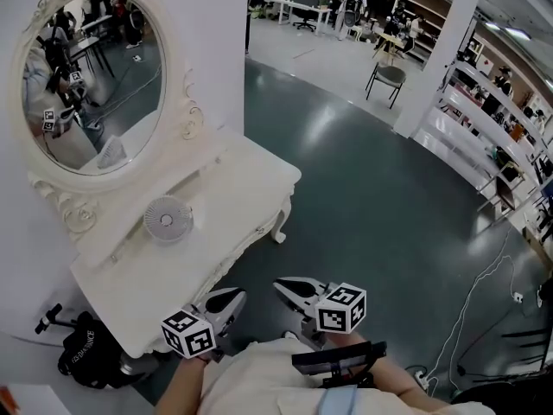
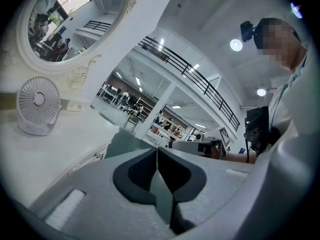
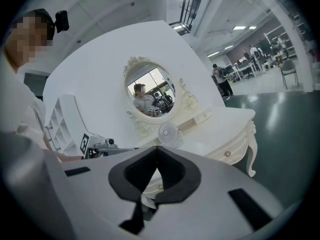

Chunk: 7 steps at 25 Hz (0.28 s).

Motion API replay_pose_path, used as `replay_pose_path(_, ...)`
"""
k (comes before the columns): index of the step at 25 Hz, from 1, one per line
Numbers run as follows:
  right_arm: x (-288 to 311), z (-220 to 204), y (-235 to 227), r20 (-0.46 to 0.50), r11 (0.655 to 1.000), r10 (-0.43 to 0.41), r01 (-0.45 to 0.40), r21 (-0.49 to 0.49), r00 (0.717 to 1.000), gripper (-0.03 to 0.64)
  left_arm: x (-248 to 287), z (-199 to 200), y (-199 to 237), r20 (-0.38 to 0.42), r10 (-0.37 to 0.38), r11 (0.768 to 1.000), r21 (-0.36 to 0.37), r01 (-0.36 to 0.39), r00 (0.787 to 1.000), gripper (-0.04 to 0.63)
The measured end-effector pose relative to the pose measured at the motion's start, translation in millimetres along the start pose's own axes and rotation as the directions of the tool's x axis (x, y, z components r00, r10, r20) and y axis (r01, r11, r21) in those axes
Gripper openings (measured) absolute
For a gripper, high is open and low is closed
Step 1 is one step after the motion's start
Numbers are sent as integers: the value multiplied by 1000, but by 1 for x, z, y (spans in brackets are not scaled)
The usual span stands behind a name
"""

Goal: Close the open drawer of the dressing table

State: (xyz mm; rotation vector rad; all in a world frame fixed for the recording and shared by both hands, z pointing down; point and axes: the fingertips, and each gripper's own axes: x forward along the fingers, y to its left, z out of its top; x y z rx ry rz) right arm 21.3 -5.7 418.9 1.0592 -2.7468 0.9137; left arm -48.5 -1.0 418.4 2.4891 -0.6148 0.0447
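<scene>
Status: left gripper (image 1: 233,296) closed, pads together, nothing held. Right gripper (image 1: 282,284) same, closed and empty. Both low in head view, near the front edge of the desk (image 1: 238,201), no contact visible.

Drawer (image 3: 157,184): front with knob showing just behind the closed tips in right gripper view, below the fan (image 3: 168,135). Can't tell how far out.

Risks, judged from here:
- Pushing off-centre with one closed tip: likely to skew the drawer and bind it before fully home.
- Landing on the knob instead of the flat front: narrow tips prone to slipping sideways and scraping the white finish.
- Mistaking the neighbouring front (image 3: 235,148), apparently shut, for the target: no progress.
- Shoving hard: light-looking desk on thin curved legs, likely to rock or shift, tipping the fan toward the mirror (image 1: 91,80).
- Stopping early: hard to judge flushness from head view, with the drawer front hidden under the desk top there.
- Crowding both grippers in together: marker cubes (image 1: 188,333) close, possible clash.
</scene>
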Motion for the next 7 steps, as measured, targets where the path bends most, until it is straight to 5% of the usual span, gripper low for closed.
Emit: replay_pose_path(7,-2,2,-4,-3,1000,-2,2,7,1000,15,5,1,-1,-8,-8,1000,0,8,1000,10)
